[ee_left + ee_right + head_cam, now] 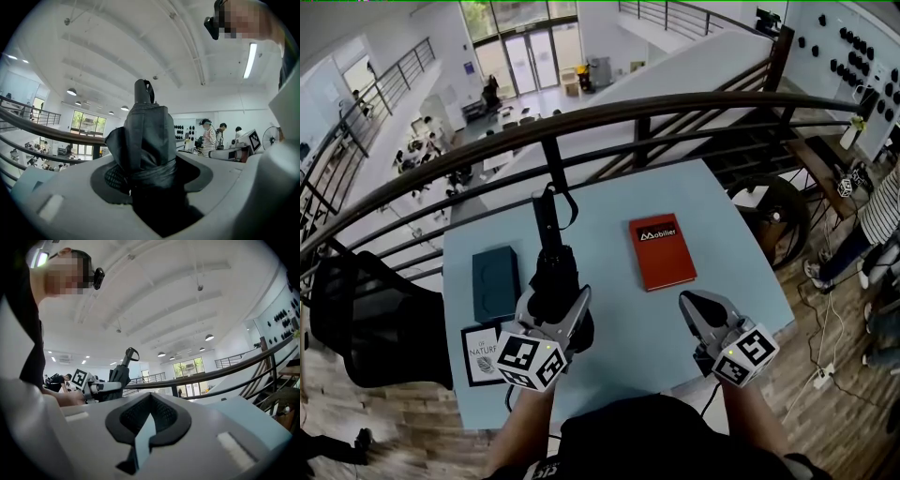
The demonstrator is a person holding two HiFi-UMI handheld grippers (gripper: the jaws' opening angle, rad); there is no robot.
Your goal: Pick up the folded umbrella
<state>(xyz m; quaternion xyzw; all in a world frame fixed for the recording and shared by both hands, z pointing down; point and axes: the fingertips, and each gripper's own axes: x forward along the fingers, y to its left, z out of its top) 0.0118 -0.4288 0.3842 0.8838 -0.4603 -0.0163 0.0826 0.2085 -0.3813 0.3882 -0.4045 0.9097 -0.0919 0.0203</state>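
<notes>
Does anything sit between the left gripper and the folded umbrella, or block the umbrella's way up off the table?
Nothing visible does. The left gripper is clamped directly on the folded umbrella. The dark green box and the red book lie apart on either side, and the space above is open.
</notes>
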